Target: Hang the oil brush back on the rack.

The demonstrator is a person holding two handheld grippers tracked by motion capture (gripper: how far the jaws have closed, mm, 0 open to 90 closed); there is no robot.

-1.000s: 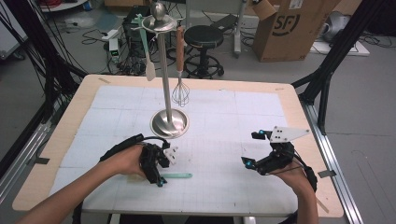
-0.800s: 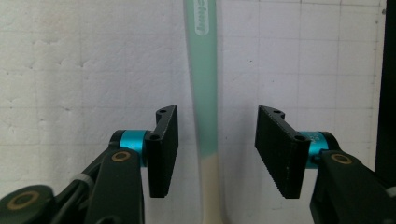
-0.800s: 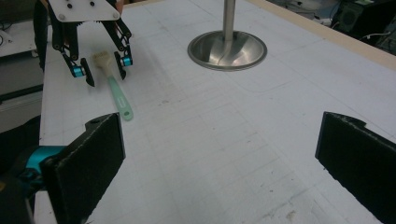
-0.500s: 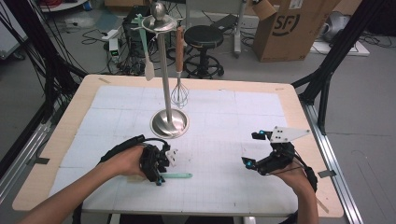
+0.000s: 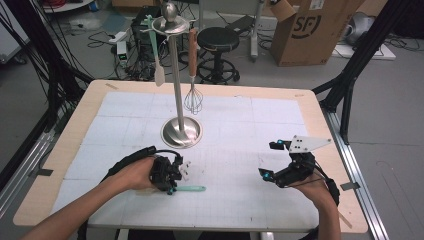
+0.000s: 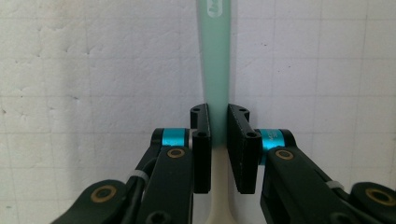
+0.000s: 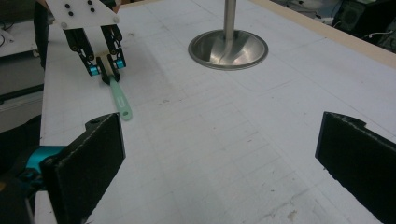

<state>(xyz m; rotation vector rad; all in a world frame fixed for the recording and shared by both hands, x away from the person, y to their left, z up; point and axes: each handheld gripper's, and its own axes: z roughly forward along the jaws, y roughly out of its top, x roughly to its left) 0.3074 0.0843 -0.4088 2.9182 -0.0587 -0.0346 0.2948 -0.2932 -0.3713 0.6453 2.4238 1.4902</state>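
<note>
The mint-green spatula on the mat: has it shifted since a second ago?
No. The spatula lies at the same spot below the stand's round base in the high view, now between the jaws of the left hand-held gripper.

Left gripper just closing; right gripper wide.

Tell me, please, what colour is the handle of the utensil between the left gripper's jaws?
Pale mint green handle, clearest in the left gripper view.

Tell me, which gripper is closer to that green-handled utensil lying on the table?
Left. The left gripper has just been closing around the green-handled utensil; the right gripper, jaws open, sits well apart across the table.
</note>
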